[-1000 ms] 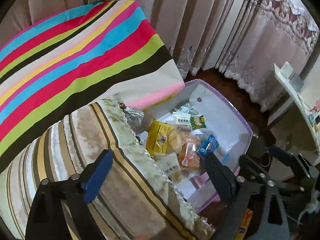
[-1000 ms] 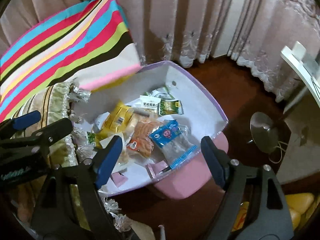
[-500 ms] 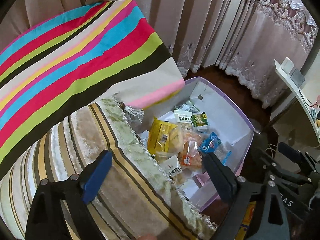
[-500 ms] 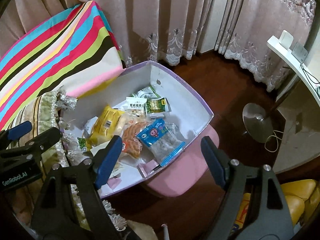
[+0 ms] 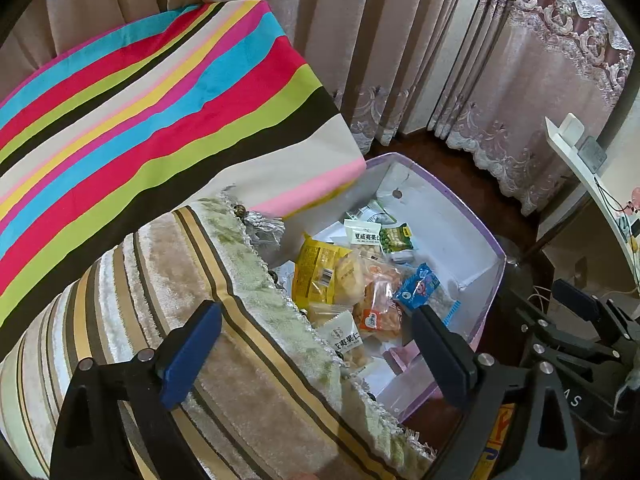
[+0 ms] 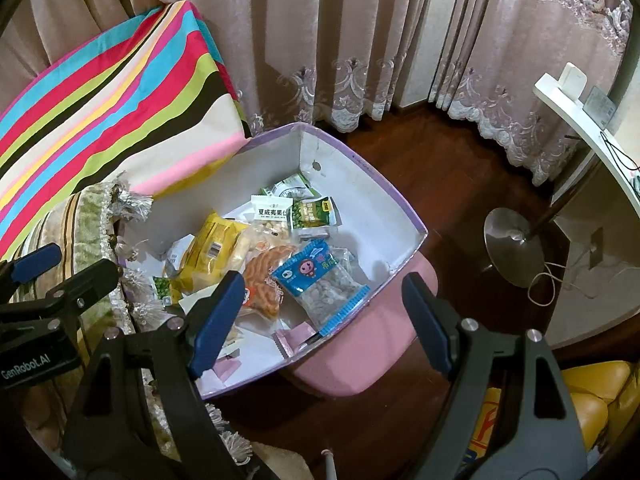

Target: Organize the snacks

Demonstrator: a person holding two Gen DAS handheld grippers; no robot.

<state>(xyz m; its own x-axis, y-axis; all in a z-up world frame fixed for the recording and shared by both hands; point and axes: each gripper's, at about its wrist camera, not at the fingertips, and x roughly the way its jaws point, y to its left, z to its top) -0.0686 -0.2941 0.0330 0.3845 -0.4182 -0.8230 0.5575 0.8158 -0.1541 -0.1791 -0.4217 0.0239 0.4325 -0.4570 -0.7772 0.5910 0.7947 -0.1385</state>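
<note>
A white box with a purple rim (image 6: 404, 216) (image 5: 486, 240) sits on a pink stool (image 6: 352, 360) and holds several snack packets: a yellow packet (image 6: 212, 256) (image 5: 316, 276), an orange packet (image 6: 266, 276), a blue-topped clear packet (image 6: 320, 284) (image 5: 418, 286), a green pea packet (image 6: 314, 214) and a white nut packet (image 6: 272, 216). My right gripper (image 6: 322, 320) is open and empty above the box's near edge. My left gripper (image 5: 316, 356) is open and empty over the striped sofa arm (image 5: 180, 300), left of the box.
A rainbow-striped cushion (image 5: 140, 120) leans over the box's left side. Curtains (image 6: 320, 40) hang behind. A lamp base (image 6: 516, 248) with a cord stands on the wood floor at right, beside a white shelf (image 6: 580, 120). A yellow seat (image 6: 592, 396) is at lower right.
Both grippers have drawn back and up from the box, so it looks smaller and farther. Both stay open and empty. The snacks have not moved.
</note>
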